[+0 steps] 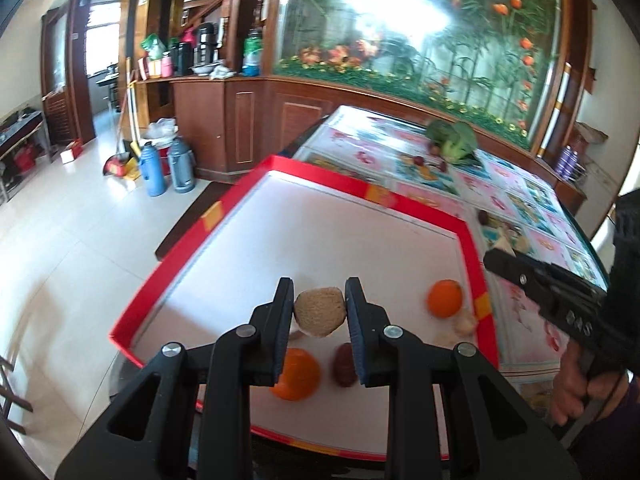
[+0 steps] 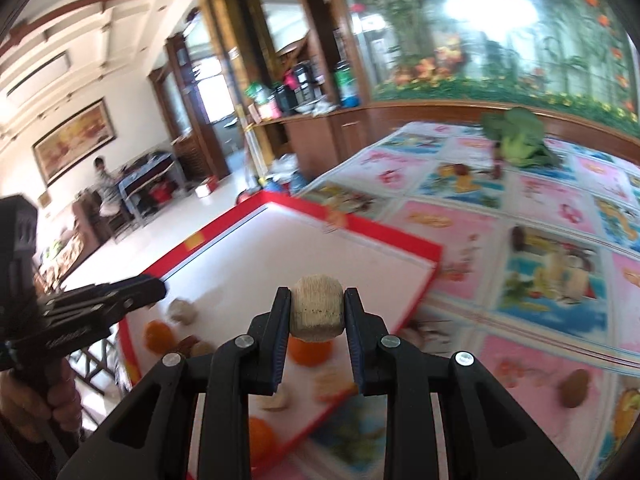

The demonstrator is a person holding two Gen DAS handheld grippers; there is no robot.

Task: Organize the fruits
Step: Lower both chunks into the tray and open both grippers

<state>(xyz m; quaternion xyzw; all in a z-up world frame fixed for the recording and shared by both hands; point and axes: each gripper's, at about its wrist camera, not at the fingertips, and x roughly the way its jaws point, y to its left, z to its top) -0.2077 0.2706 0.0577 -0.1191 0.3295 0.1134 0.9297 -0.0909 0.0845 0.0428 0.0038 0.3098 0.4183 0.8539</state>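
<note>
My left gripper is shut on a tan rough-skinned fruit and holds it above the red-rimmed white tray. Under it in the tray lie an orange, a dark red date, a second orange and a small pale fruit. My right gripper is shut on another tan fruit over the tray's near right part. The left gripper also shows at the left of the right wrist view, its jaws hidden.
A brown kiwi and a dark date lie on the patterned tablecloth. A green leafy vegetable with small red fruits sits at the far end. Floor with thermoses lies left of the table.
</note>
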